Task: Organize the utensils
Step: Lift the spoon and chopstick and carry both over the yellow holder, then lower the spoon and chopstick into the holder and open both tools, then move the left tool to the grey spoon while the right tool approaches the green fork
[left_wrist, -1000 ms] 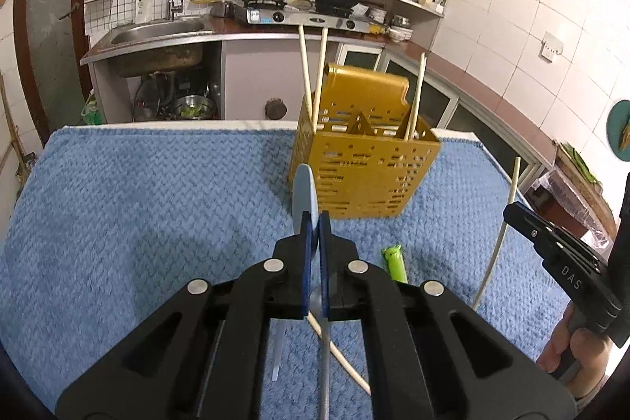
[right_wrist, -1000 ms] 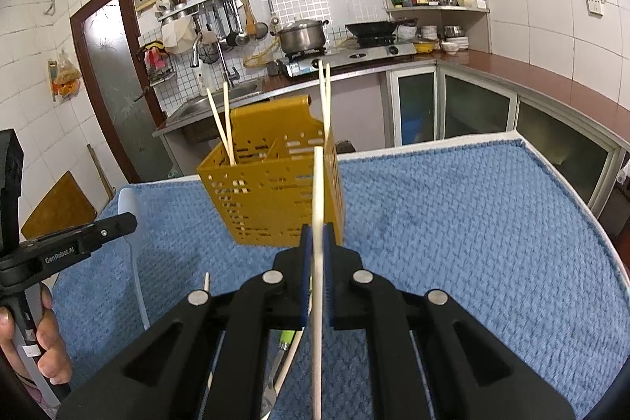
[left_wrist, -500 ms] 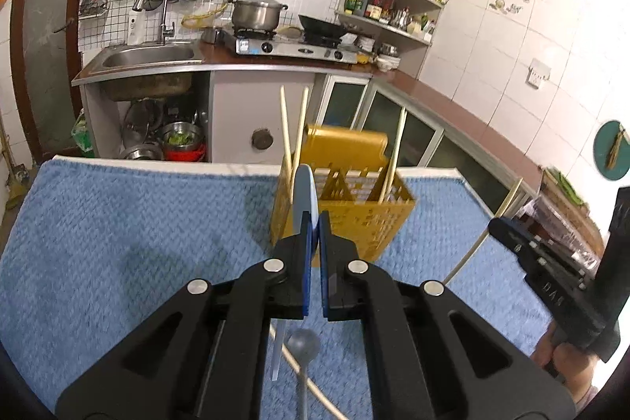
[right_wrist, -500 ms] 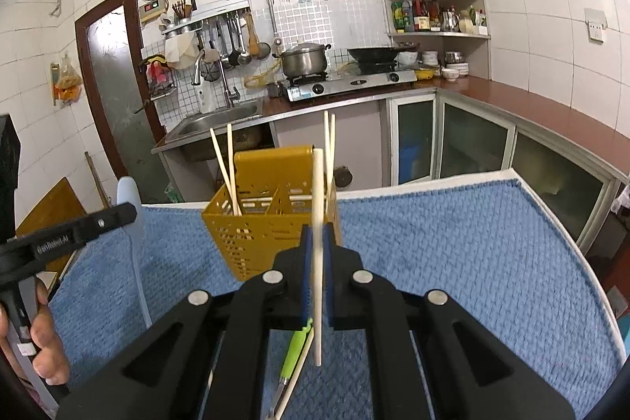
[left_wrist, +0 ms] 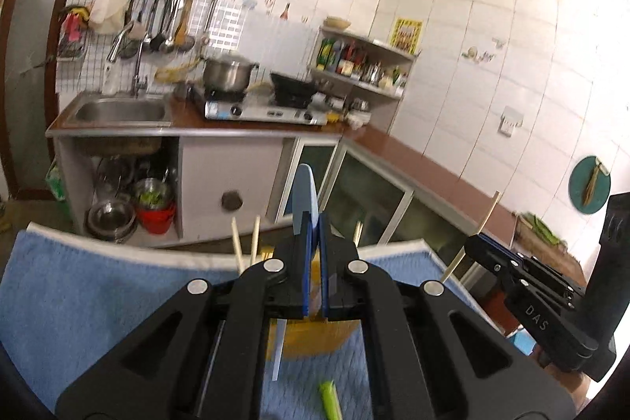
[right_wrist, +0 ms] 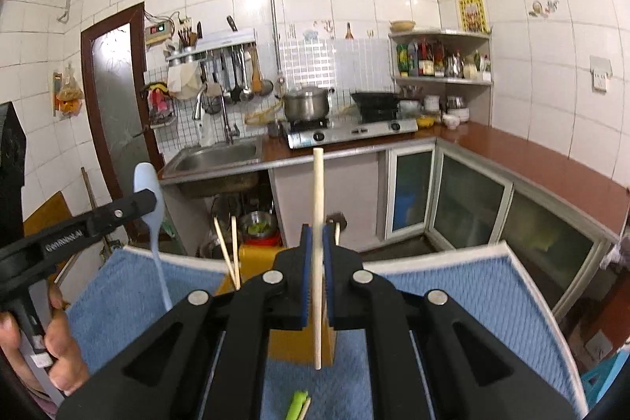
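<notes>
White letters reading "DAS" stand on the black body of the right gripper [left_wrist: 478, 250], seen at the right of the left wrist view; small white lettering runs along the black arm of the left gripper [right_wrist: 147, 201] at the left of the right wrist view, too blurred to read surely. The yellow poster [right_wrist: 473, 13] on the far wall tiles and the labels of the bottles [right_wrist: 425, 58] on the far corner shelf bear print too small to read.

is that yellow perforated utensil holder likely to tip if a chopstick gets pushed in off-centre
Possibly. The yellow perforated plastic utensil holder looks light and stands taller than wide on a soft blue towel. The wooden chopsticks already leaning inside add little weight, so a sideways nudge from the held chopstick might rock it.
</notes>
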The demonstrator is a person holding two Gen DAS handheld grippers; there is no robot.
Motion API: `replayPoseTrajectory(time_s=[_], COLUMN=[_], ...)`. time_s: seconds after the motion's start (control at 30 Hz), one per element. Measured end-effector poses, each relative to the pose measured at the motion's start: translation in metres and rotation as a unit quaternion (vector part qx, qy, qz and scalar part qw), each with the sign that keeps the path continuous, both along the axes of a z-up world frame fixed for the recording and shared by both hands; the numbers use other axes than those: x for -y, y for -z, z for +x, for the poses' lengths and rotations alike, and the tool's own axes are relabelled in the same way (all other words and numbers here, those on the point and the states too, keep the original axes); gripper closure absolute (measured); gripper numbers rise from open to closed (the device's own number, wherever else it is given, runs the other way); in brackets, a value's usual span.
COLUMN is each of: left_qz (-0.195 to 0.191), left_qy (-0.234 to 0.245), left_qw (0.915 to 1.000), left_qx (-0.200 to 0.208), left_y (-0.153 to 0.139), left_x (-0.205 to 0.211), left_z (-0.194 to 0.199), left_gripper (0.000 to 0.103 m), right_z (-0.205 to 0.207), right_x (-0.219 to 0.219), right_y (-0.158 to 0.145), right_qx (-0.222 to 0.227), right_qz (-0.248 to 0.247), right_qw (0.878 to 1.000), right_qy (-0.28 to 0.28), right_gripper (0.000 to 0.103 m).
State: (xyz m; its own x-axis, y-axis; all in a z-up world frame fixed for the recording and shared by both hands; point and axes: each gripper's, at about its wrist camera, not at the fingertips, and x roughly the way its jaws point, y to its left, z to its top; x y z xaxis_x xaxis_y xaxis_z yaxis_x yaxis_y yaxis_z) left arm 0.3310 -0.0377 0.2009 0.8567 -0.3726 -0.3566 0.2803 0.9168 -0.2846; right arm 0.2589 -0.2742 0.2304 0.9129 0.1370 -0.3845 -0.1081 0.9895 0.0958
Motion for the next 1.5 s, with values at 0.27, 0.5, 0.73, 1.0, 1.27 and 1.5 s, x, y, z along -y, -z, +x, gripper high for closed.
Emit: replayPoseTrajectory(time_s=[0.27,0.5,0.73,1.0,1.27,1.5], left_qz=[-0.011,-0.015,0.009,0.06,0.098,0.124], left_qy=[0.007,0.018,0.001,-0.045,-0.098,-0.139], left_qw=[0.9989,0.9997,0.9993,0.9965,0.99,0.9807], left_qx=[0.045,0.012,-0.035,-0.036,-0.028,-0.06], left_y=[-0.005,0.069,0.122,0.139,0.116,0.133], left_x=[0.024,0.033,0.025,0.01,-0.016,-0.037], left_z=[0.047,0.08,0.085,0.073,0.034,-0.004], left_gripper=[0.101,0.101,0.101,0.065,0.022,0.005], right_z=[0.042,0.079,0.1,0.096,0.065,0.019], right_x=[-0.009,-0.012,-0.013,-0.014,-0.003,0.002], right_y=[-0.019,0.042,0.103,0.125,0.108,0.135], right_qx=[0.017,-0.036,-0.092,-0.072,-0.05,-0.078], right_qz=[-0.01,-0.004,-0.003,-0.015,0.004,-0.022], right_qw=[1.0,0.999,0.996,0.997,0.999,0.996], right_qy=[0.001,-0.012,-0.014,-0.011,0.008,0.046], right_gripper=[0.097,0.097,0.097,0.096,0.053,0.041])
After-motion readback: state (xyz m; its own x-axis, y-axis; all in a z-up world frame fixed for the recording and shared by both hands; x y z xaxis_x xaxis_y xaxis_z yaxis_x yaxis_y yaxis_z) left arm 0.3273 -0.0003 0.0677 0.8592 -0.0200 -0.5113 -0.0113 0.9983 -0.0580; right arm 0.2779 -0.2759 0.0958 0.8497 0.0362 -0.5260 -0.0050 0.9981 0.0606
